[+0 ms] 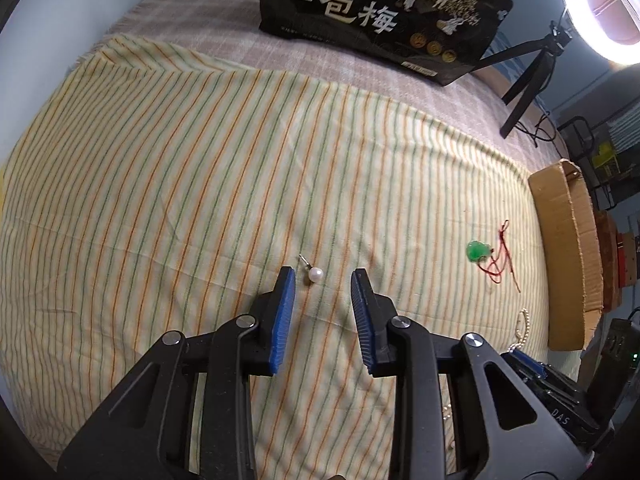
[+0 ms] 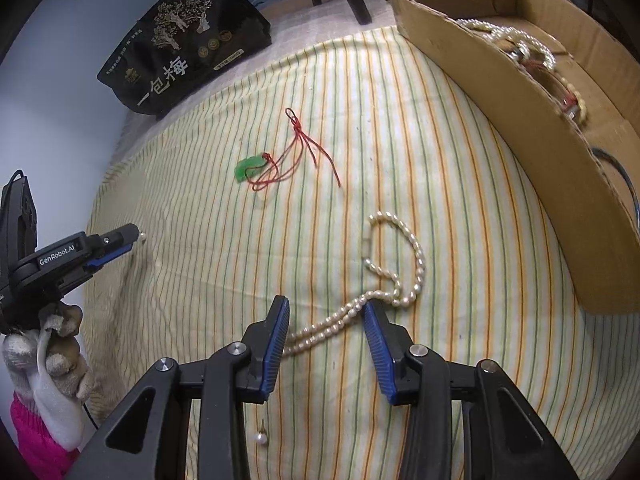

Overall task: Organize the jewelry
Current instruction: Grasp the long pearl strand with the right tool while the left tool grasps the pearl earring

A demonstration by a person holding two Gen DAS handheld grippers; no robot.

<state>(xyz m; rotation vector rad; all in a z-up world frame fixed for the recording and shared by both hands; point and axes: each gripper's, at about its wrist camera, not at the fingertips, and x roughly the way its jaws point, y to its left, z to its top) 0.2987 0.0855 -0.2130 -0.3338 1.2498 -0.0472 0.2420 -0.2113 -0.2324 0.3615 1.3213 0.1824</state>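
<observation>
My left gripper (image 1: 323, 276) is open, low over the striped cloth (image 1: 200, 200), with a pearl earring (image 1: 314, 273) lying just ahead between its fingertips. A green jade pendant on red cord (image 1: 476, 251) lies to the right. My right gripper (image 2: 326, 306) is open over a pearl necklace (image 2: 396, 276), whose strand runs between the fingers. The pendant (image 2: 248, 168) lies farther ahead in the right wrist view. A second pearl earring (image 2: 261, 438) lies under the right gripper. The left gripper (image 2: 128, 240) shows at the left of that view, near its earring (image 2: 143, 235).
A cardboard box (image 2: 520, 120) at the right holds pearl strands (image 2: 516, 40). A black snack bag (image 1: 380, 12) stands at the far edge. A tripod (image 1: 524, 80) and ring light (image 1: 600, 8) stand beyond the table. The pearl necklace end (image 1: 520, 328) shows in the left wrist view.
</observation>
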